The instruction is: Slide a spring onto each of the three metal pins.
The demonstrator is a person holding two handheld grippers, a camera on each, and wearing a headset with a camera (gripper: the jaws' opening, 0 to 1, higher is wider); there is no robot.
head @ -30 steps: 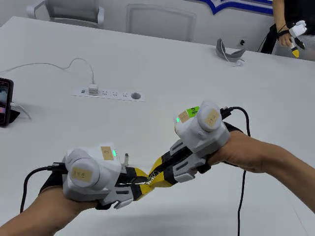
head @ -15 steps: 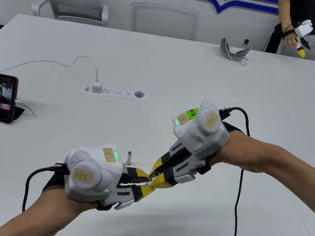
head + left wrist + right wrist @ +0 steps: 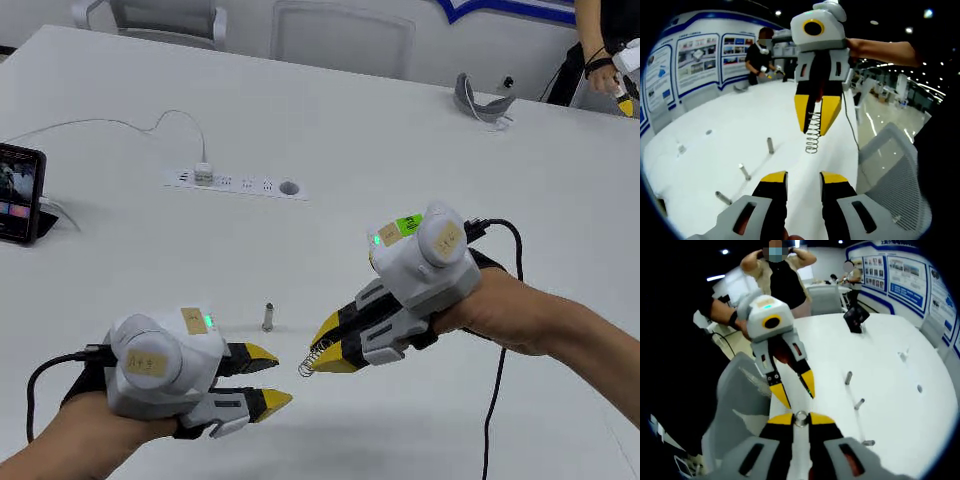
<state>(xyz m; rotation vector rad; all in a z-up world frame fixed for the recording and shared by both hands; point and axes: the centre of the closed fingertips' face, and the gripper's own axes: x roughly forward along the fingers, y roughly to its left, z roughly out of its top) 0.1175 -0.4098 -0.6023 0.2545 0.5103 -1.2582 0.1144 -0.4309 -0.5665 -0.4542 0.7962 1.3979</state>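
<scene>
My right gripper is shut on a small metal spring that sticks out from its yellow tips just above the white table. In the left gripper view the spring hangs from the right gripper straight ahead. My left gripper is open and holds nothing, a short way left of the spring. One upright metal pin stands between and behind the two grippers. Three pins stand in a row in the left gripper view. The right gripper view has the spring between its own jaws.
A power strip with a plugged-in cable lies at mid-table. A phone stands at the left edge. A grey headset rests at the far right. A black cable trails from the right gripper. Chairs line the far side.
The left gripper has let go of the spring, opened, and drawn back to the left and down. The right gripper keeps the spring and has shifted slightly right.
</scene>
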